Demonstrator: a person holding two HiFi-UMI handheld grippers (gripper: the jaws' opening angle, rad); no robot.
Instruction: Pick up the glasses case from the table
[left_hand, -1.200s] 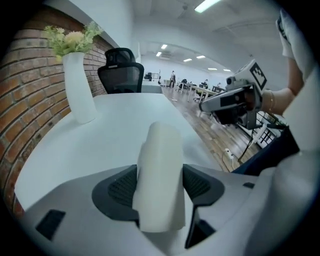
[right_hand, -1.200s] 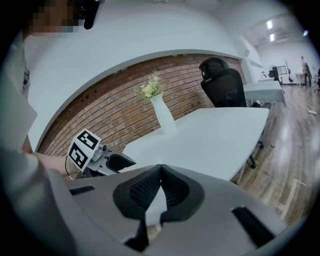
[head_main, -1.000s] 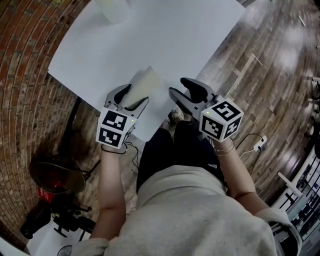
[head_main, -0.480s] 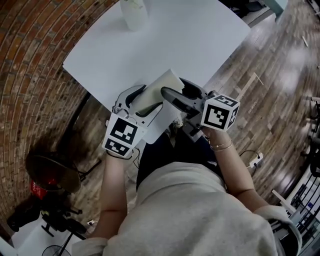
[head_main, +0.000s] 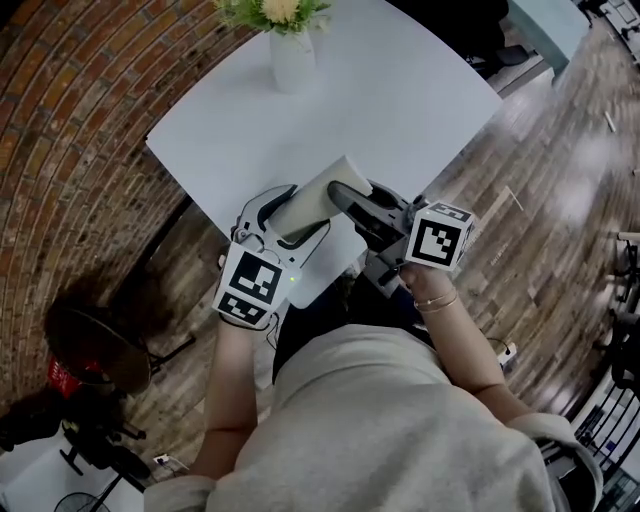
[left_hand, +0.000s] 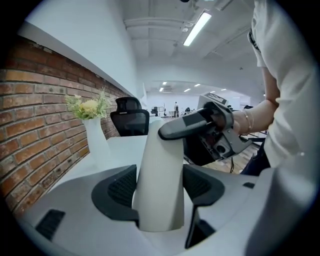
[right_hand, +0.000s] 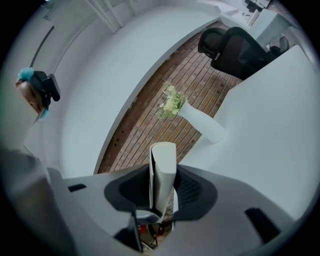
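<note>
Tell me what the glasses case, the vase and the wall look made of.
The glasses case is probably faux leather or plastic, off-white and matte: smooth, evenly shaded, no glare. The vase looks like white ceramic, possibly matte glass: opaque, plain surface. The wall is red-brown brick with pale mortar lines, rough and unglazed.

Bright, even indoor light falls from ceiling strip lights (left_hand: 197, 27), far and high. The white table (head_main: 400, 90) is nearly washed out, and the pale glasses case (head_main: 318, 197) barely stands off it. Glare patches lie on the wood floor (head_main: 575, 150) at right. Straight lines bend strongly toward the edges, and both gripper views have black corners.
</note>
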